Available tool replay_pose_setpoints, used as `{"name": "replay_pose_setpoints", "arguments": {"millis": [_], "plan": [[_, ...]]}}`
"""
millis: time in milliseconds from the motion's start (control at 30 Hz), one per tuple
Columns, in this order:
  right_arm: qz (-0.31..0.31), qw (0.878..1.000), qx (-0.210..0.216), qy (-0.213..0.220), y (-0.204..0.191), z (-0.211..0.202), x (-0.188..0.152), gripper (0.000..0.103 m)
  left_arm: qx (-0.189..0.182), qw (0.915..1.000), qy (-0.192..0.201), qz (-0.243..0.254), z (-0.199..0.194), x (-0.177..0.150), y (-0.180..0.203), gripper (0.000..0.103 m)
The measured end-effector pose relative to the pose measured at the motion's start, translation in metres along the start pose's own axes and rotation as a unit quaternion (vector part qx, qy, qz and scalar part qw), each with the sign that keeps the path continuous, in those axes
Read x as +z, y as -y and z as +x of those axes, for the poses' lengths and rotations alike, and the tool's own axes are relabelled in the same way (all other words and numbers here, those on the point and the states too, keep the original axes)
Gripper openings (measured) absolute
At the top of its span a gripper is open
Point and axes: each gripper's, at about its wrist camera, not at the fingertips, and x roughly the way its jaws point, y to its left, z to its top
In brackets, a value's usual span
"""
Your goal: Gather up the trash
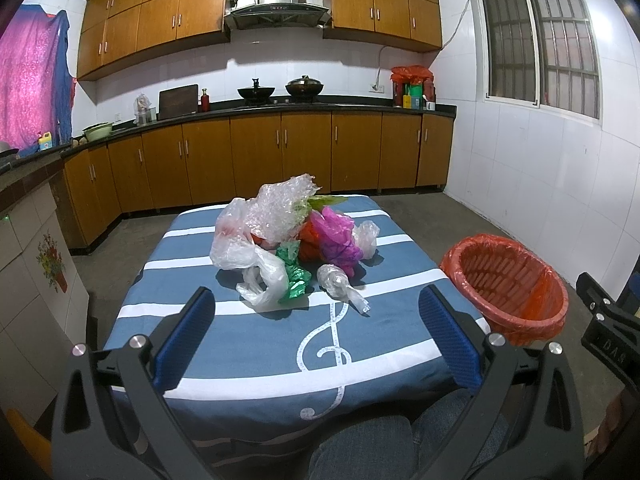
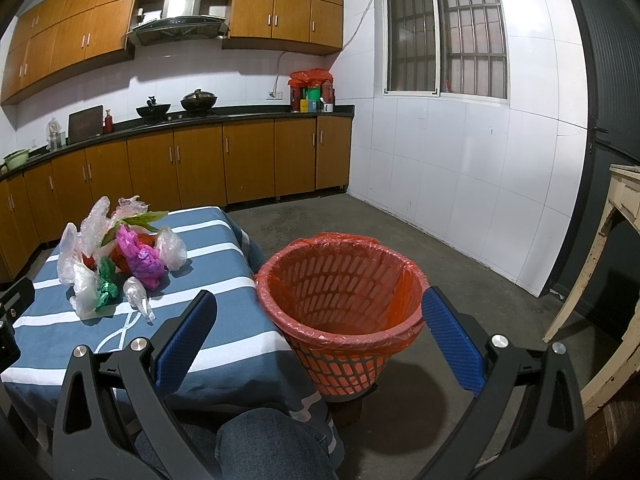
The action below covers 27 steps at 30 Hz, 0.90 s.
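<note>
Left wrist view looks over a table (image 1: 248, 332) with a blue striped cloth, kitchen cabinets (image 1: 256, 156) behind and a knee (image 1: 368, 448) in jeans at the bottom edge. Nothing lies between the left gripper (image 1: 316, 336) and the trash pile (image 1: 288, 236). It hovers level above the near edge, fingers spread wide and empty. The right gripper (image 2: 320, 340), equally wide and empty, faces the red-lined basket (image 2: 340, 308) just beside the table. The pile is crumpled clear, purple, green and red plastic bags at mid-table.
</note>
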Motion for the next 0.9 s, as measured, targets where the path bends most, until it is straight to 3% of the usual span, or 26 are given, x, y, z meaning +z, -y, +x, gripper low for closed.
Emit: {"name": "replay_pose_setpoints", "arguments": {"millis": [233, 500, 733, 800, 900], "plan": [[-0.007, 1.000, 0.017, -0.008, -0.004, 0.007, 0.004, 0.101, 0.025, 0.9995, -0.008, -0.019, 0.007, -0.002, -0.021, 0.099], [-0.043, 0.995, 0.086, -0.032, -0.055, 0.041, 0.009, 0.101, 0.074, 0.9955, -0.022, -0.055, 0.027, -0.005, -0.066, 0.099], [-0.061, 0.985, 0.149, -0.060, -0.105, 0.077, 0.013, 0.101, 0.095, 0.9913, -0.035, -0.084, 0.041, -0.004, -0.105, 0.099], [-0.068, 0.981, 0.166, -0.069, -0.121, 0.090, 0.013, 0.099, 0.098, 0.9903, -0.038, -0.091, 0.051, -0.003, -0.109, 0.099], [-0.074, 0.974, 0.193, -0.087, -0.144, 0.107, 0.010, 0.086, 0.102, 0.9887, -0.041, -0.102, 0.063, -0.001, -0.120, 0.099]]}}
